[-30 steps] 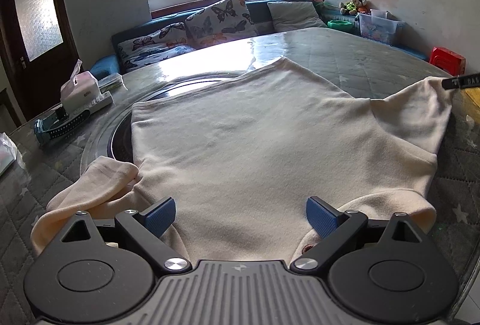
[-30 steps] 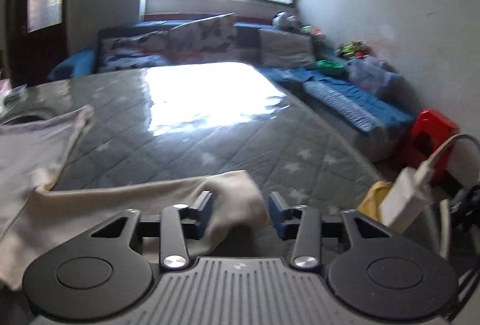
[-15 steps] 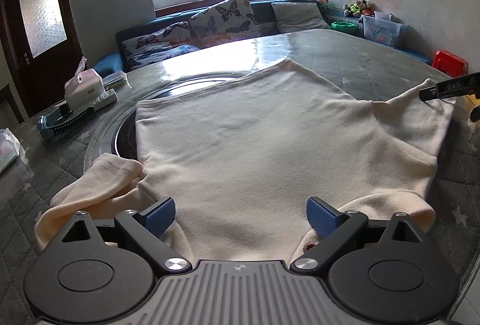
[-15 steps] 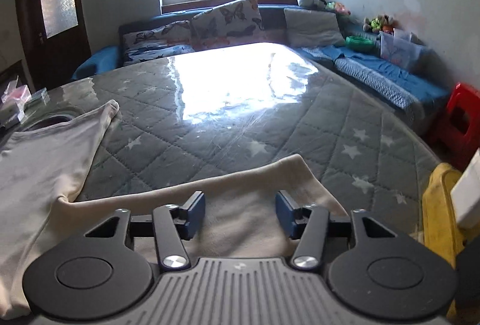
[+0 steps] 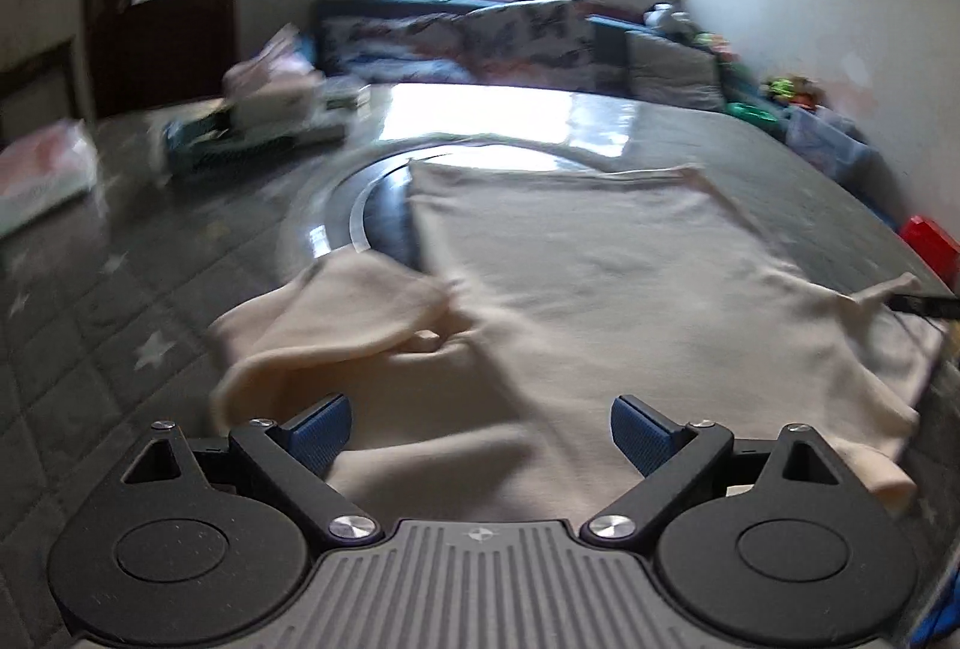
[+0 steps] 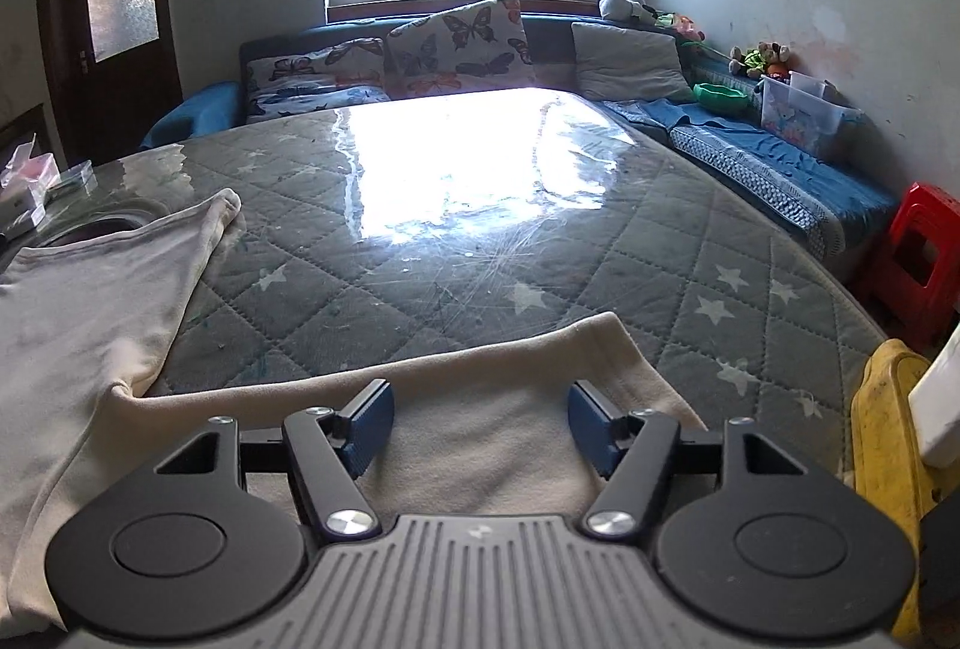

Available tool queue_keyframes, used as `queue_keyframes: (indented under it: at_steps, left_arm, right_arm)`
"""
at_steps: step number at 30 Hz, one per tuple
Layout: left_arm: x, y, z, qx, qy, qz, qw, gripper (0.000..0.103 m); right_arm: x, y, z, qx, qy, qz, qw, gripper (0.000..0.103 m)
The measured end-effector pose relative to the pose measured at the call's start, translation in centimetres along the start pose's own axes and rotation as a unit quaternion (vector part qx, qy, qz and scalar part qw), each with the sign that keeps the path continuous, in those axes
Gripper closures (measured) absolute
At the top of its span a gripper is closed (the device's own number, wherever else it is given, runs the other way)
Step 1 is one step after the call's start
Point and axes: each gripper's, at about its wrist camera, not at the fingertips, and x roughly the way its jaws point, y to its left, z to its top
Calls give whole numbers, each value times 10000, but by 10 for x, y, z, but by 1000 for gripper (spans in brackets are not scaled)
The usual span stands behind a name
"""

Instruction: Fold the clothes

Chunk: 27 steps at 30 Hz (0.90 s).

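Your left gripper (image 5: 480, 430) has its jaws spread wide, and the cream shirt (image 5: 600, 289) lies flat under and ahead of them, gripped by neither pad. Its near sleeve (image 5: 336, 319) is crumpled in a soft fold just left of the jaws. Your right gripper (image 6: 480, 424) is also wide open, with the other sleeve (image 6: 510, 379) spread flat between its blue ribbed pads (image 6: 366, 427). The cloth looks thick and fleecy. It rests on a quilted grey table (image 6: 540, 253) with white stars under a glossy clear cover. The left view is blurred, yet it alone shows the round dark inset (image 5: 360, 211) under the hem; the right view alone shows the red stool (image 6: 918, 259).
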Motion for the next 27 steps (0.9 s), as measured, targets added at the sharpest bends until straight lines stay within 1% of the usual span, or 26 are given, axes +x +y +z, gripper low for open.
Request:
queue_keyframes:
  at_steps: [2, 4, 6, 8, 12, 14, 16, 19, 21, 24, 26, 27]
  left_arm:
    - [1, 11, 3, -245, -23, 151, 9996, 13]
    - [-1, 19, 4, -467, -139, 324, 9983, 15]
    - [-4, 22, 4, -642, -311, 656, 9953, 16]
    - [-8, 28, 3, -887, -480, 951, 9903, 16]
    - [-17, 44, 0, -1342, -745, 1452, 9774, 16]
    - [-18, 54, -1, -1523, -706, 1628, 9723, 16]
    - [-18, 62, -2, -1574, -689, 1850, 9676, 16]
    - [-21, 72, -6, -1617, -728, 2253, 9580, 14]
    - [-24, 84, -9, -1748, -707, 2357, 9534, 14]
    - [-28, 102, -14, -1867, -676, 2723, 9415, 14]
    - [-32, 112, -18, -1988, -614, 2842, 9359, 15]
    - [-34, 117, -19, -2022, -604, 2791, 9368, 15]
  right_arm:
    - [0, 0, 0, -7, 3, -1, 10000, 36]
    - [0, 0, 0, -10, 6, -3, 10000, 36]
    - [0, 0, 0, -12, 7, -5, 10000, 36]
    - [0, 0, 0, -14, 8, -6, 10000, 36]
    - [0, 0, 0, -24, 14, -10, 10000, 36]
    - [0, 0, 0, -27, 19, -14, 10000, 36]
    - [0, 0, 0, -24, 18, -16, 10000, 35]
    - [0, 0, 0, -20, 14, -14, 10000, 35]
    - [1, 1, -1, -18, 16, -19, 10000, 34]
    - [1, 0, 0, -19, 25, -23, 10000, 34]
    - [0, 0, 0, -17, 27, -28, 10000, 34]
    - [0, 0, 0, -16, 28, -30, 10000, 34]
